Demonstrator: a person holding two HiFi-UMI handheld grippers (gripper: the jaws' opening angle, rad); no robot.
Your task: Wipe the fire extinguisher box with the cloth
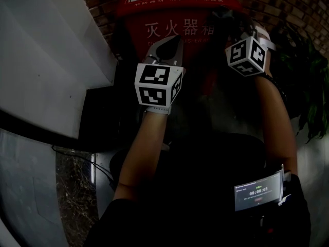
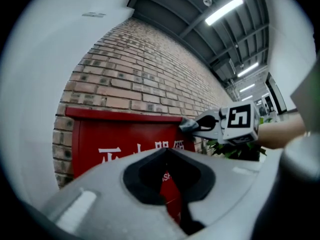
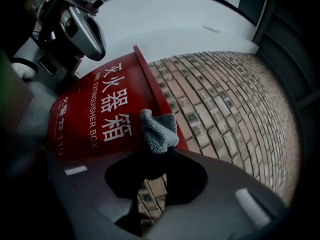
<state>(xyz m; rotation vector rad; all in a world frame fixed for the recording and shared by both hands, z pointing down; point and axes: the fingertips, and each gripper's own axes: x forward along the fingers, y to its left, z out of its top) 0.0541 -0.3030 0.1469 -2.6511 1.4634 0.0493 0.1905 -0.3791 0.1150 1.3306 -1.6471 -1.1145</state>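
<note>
The red fire extinguisher box with white lettering stands against a brick wall. It also fills the left gripper view and the right gripper view. My right gripper is shut on a small grey cloth, and the cloth rests against the box's top edge near its right corner. From the left gripper view, the right gripper holds the cloth at that corner. My left gripper hovers before the box's front with its jaws shut and nothing in them.
A brick wall rises behind the box. A white slanted panel lies to the left, and a green plant to the right. A small lit screen sits on the person's right forearm.
</note>
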